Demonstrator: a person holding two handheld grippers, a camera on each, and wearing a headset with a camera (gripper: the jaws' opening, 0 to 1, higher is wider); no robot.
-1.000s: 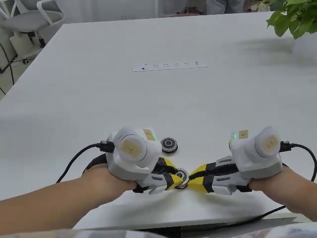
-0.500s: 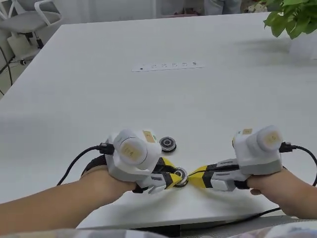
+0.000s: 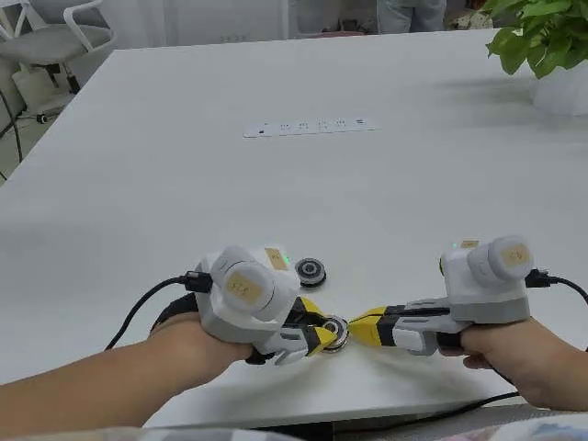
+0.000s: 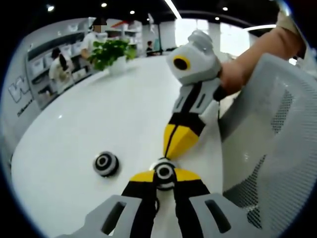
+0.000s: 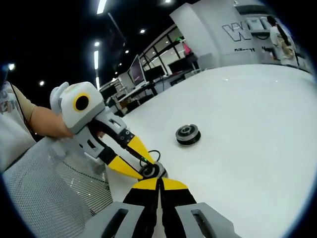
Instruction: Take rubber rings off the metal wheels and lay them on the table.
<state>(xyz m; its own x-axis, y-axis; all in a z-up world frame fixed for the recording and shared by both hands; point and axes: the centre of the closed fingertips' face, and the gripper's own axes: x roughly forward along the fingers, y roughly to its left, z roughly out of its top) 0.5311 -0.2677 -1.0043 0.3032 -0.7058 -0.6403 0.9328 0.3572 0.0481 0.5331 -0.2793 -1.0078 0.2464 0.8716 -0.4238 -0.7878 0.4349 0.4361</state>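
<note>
Head view — left gripper clamps round metal wheel; right gripper pinched closed.

Looked down on a broad white table, matte and evenly lit. Found a flush socket strip at twelve o'clock, a leafy potted plant at two o'clock on the far corner, and a pale office chair past the edge at eleven o'clock. Caught, in the right gripper view, a dark ceiling with strip lights at eleven o'clock and desks with monitors beyond.
</note>
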